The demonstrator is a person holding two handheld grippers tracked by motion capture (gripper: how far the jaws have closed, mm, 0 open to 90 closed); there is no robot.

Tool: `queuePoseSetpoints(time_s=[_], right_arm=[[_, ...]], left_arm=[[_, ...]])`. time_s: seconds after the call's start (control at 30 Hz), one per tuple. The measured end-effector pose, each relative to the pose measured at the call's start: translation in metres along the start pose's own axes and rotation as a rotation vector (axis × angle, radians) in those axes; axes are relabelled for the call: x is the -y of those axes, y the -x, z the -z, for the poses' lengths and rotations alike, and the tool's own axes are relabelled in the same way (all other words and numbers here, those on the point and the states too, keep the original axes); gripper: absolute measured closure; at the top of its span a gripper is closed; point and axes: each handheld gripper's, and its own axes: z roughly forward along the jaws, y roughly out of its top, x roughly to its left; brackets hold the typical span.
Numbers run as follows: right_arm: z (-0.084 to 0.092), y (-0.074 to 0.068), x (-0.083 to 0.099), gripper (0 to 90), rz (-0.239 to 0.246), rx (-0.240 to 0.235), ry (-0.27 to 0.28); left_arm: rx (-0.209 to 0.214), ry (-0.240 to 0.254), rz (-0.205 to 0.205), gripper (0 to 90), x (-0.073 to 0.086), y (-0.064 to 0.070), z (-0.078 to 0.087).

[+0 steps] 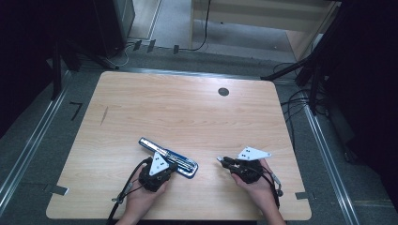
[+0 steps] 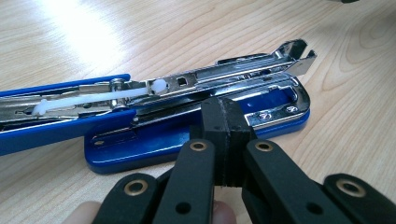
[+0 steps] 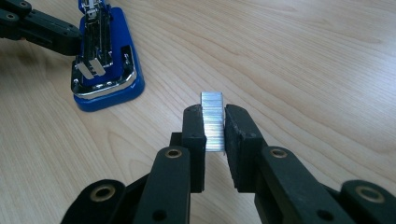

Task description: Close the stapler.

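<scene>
On the wooden table (image 1: 187, 108) lies a blue stapler (image 1: 170, 158), opened out flat, in the near part of the table and a little left of the middle. Its metal magazine (image 2: 224, 77) is uncovered and faces up, with a white plastic pusher (image 2: 159, 86) inside the channel. The blue cover (image 2: 56, 126) is folded back to the left in the left gripper view, and the blue base (image 2: 187, 140) rests on the wood.

The left gripper (image 2: 223, 135) is at the near side of the stapler. Its jaws are closed fully together, pad against pad, with nothing between them. The tips lie against the near edge of the stapler at the middle of the base. In the high view this gripper (image 1: 165, 165) sits just at the near side of the stapler, held by the left hand (image 1: 141, 199).

The right gripper (image 3: 215, 128) is clamped on a strip of staples (image 3: 213, 122). The silver strip stands between the two pads and its far end comes out a little beyond the tips. It is held above the wood, well to the right of the stapler. In the high view the right gripper (image 1: 220, 161) is near the right part of the table, in the right hand (image 1: 256, 185), and its tips point left, toward the stapler. The stapler (image 3: 105, 60) is seen far left in the right gripper view, with the left gripper (image 3: 70, 42) touching its side.
</scene>
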Motion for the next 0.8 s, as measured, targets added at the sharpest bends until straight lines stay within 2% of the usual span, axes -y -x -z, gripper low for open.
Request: queuePoseSetpoints(time_s=[0.8], right_arm=[[-0.012, -0.026, -0.037, 79.8, 0.052, -0.062, 0.025]], left_arm=[[0.003, 0.000, 0.004, 90.0, 0.000, 0.000, 0.000]])
